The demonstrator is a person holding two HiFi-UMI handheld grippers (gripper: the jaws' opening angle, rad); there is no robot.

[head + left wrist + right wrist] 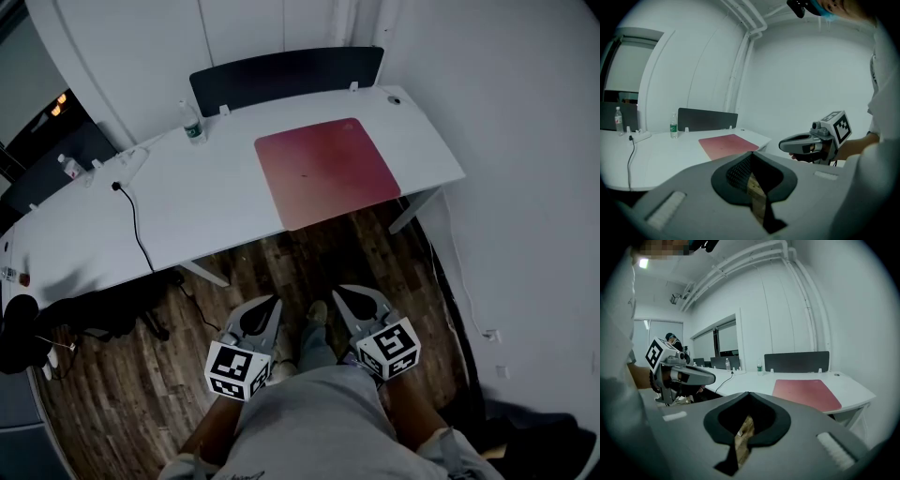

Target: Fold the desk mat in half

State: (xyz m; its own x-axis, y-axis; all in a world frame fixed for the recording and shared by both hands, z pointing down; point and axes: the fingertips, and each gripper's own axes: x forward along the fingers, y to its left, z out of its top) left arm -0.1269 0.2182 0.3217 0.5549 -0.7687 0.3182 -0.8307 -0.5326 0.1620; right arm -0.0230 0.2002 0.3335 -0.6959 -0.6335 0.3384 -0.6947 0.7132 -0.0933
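Jaws of the left gripper (272, 305) and of the right gripper (342, 295) are both pressed together with nothing between them; each gripper's own view shows the tips meeting, with only wooden floor (281, 267) visible through the cut-out behind them. In the head view the two grippers hang low in front of the person's waist, side by side and pointing toward the worktop (206, 202), well apart from it. The desk mat (326, 171), a reddish rectangle, lies flat and fully spread out near the right end of the white worktop, its near edge running along the worktop's front edge. No corner is lifted and no crease shows. A water bottle (193, 127) stands near the back edge to the mat's left, and a dark cable (139, 230) trails across the worktop further left; neither touches the mat. By my reading the fold has not been started: nothing is done yet and every part of it is left. The grippers would have to come up to the worktop, the jaws would have to part and take hold of one edge of the mat, and that edge would have to be carried over onto the opposite one.
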